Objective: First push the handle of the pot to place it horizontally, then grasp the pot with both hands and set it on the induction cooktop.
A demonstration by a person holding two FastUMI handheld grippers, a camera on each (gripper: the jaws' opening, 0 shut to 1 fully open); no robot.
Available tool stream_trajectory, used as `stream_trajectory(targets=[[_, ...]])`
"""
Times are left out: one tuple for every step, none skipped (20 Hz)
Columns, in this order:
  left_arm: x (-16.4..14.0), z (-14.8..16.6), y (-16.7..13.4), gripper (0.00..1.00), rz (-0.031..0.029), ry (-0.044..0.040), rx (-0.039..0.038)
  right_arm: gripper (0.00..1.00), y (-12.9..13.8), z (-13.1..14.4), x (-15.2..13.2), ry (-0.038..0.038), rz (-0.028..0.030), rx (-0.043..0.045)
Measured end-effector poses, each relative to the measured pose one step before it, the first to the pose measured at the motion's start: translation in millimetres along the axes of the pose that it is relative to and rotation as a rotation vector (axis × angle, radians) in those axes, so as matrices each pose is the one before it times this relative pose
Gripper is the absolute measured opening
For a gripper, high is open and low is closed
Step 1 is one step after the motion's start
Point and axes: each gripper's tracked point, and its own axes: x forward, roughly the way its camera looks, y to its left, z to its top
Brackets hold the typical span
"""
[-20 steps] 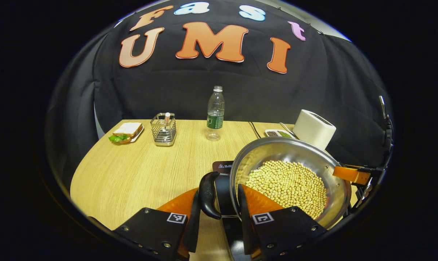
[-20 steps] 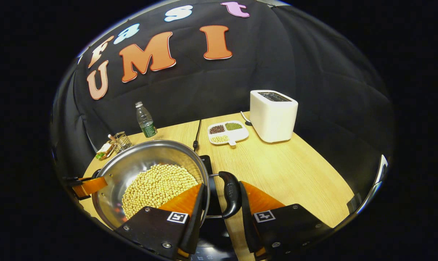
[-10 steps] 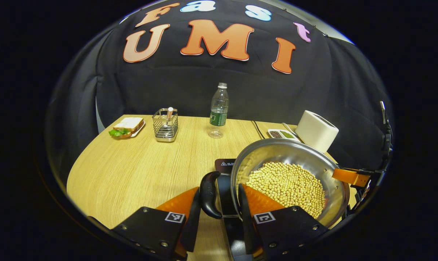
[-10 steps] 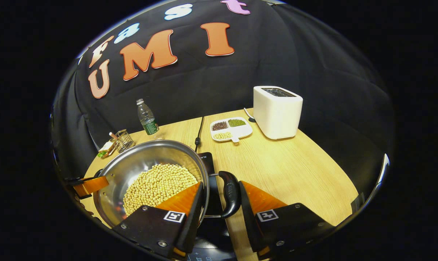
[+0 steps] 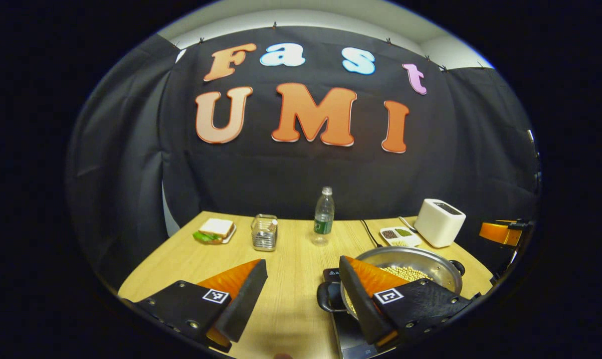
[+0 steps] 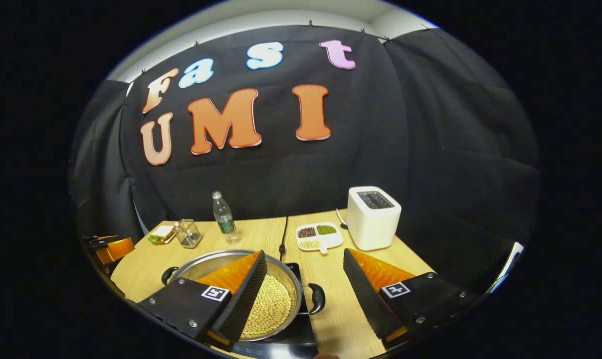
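Observation:
The steel pot, holding soybeans, sits on the black induction cooktop. Its two black side handles lie level, one toward my left gripper and one toward my right. My left gripper is open, raised and drawn back from the pot, its right finger overlapping the pot's rim in the image. My right gripper is also open and lifted, with its left finger in front of the pot. Each gripper appears small at the far edge of the other view.
At the back of the wooden table stand a sandwich on a plate, a wire holder, a water bottle, a divided dish of beans and a white toaster. A black cord runs to the cooktop.
Both grippers let go of the pot's handles, opened wide, and rose and pulled back. The pot now rests on the cooktop.

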Motion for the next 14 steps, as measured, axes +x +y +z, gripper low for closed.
stream_trajectory(targets=[[-8.59, 16.36, 11.42, 0.89, 0.02551, -0.03522, 0.02031, 0.95, 4.67, 15.84, -12.7, -0.02897, 0.01434, -0.00418], [-8.67, 17.25, 11.18, 0.89, 0.0237, -0.03648, 0.01674, 0.95, 2.76, 15.3, -11.05, -0.03258, 0.01096, -0.00505], [-7.53, 17.68, 7.17, 0.89, 0.00893, -0.03149, -0.00283, 0.95, 0.28, 13.31, -8.6, -0.02785, 0.00319, -0.01041], [-8.23, 16.43, 4.27, 0.89, 0.00034, -0.02883, -0.01889, 0.95, -0.22, 11.94, -7.93, -0.02465, -0.00016, -0.00417], [-7.47, 16.94, 4.27, 0.89, -0.00622, -0.01696, -0.02394, 1.0, 3.16, 12.1, -11.03, -0.02092, 0.00961, 0.00379], [-6.59, 15.62, 9.19, 0.89, 0.00659, -0.02655, -0.01212, 0.95, 2.92, 8.51, -8.7, -0.01596, 0.01114, 0.00327], [-4.52, 18.59, 13.75, 0.92, 0.03148, -0.04151, 0.0233, 0.95, -0.35, 9.56, -7.94, -0.01971, 0.00027, -0.00501], [-2.2, 18.9, 16.94, 0.89, 0.03971, -0.04326, 0.0404, 0.95, -3.19, 9.89, -7.32, -0.02533, -0.00955, -0.01517], [-4.3, 14.96, 10.92, 0.89, 0.01937, -0.02883, 0.0168, 0.95, -3.81, 10.79, -6.05, -0.02694, -0.01166, -0.01216], [-6.71, 9.39, -3.04, 0.88, -0.01206, -0.00544, -0.03406, 0.95, -3.39, 10.38, -5.67, -0.02375, -0.00452, -0.00022], [-6.76, 7.48, -6.17, 0.88, -0.03361, 0.01098, -0.0615, 0.95, -0.2, 9.34, -6.38, -0.01815, 0.00386, 0.00976], [-7.19, 6.25, -0.65, 0.91, -0.02132, 0.00283, -0.04825, 0.95, -1.11, 4.93, -5.0, -0.01096, 0.00398, 0.00915], [-4.79, 9.11, 7.6, 0.88, 0.00583, -0.01489, -0.01452, 0.95, -2.97, 1.83, -2.15, -0.00627, 0.0012, 0.00562], [-0.65, 6.84, 15.77, 0.89, 0.02123, -0.01573, 0.01354, 0.95, -3.01, 1.28, -0.9, -0.00233, -0.00006, 0.00325]])
